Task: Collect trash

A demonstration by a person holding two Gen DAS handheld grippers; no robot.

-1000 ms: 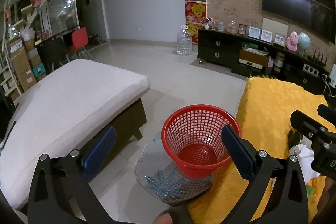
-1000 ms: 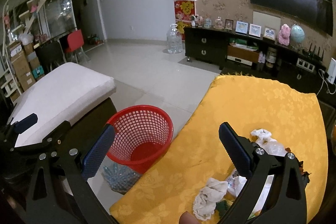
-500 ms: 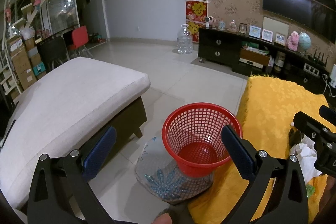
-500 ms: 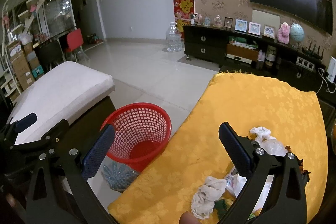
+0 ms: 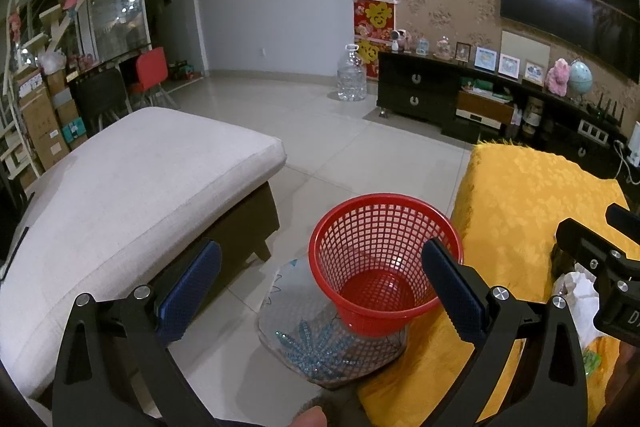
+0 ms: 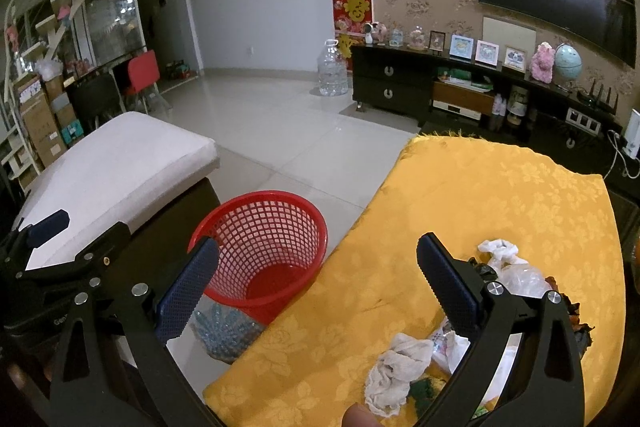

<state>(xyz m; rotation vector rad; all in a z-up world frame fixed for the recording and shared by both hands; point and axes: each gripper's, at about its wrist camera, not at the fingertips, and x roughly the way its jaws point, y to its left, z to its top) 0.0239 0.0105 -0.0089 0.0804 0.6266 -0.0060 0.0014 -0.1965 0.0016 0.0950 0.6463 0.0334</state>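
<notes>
Trash sits heaped on the yellow cloth (image 6: 500, 195) that covers the table: a crumpled white tissue (image 6: 394, 363) nearest us, a knotted white plastic bag (image 6: 498, 251) farther back, clear wrapping and dark scraps between them, partly hidden behind our right finger. We judge that we are at the very start of collecting, since the red basket (image 5: 382, 259) on the floor just beside the table edge looks empty, its solid bottom bare through the mesh. Our right gripper (image 6: 316, 291) hangs above the near corner of the table with its jaws spread wide and nothing between them; our left gripper (image 5: 320, 291) hovers over the basket, jaws equally wide and empty. The basket rests on a clear beaded mat (image 5: 316, 339), between the table and the white cushioned bench (image 5: 132, 179). The next move, as we read it, calls for the right gripper to drop down and to the right onto the tissue, the closest and softest piece, closing on its bulk rather than on the cloth beneath, which could bunch up and drag. Then we would carry it left over the table edge and let go above the basket mouth, which is near enough for a short swing.
</notes>
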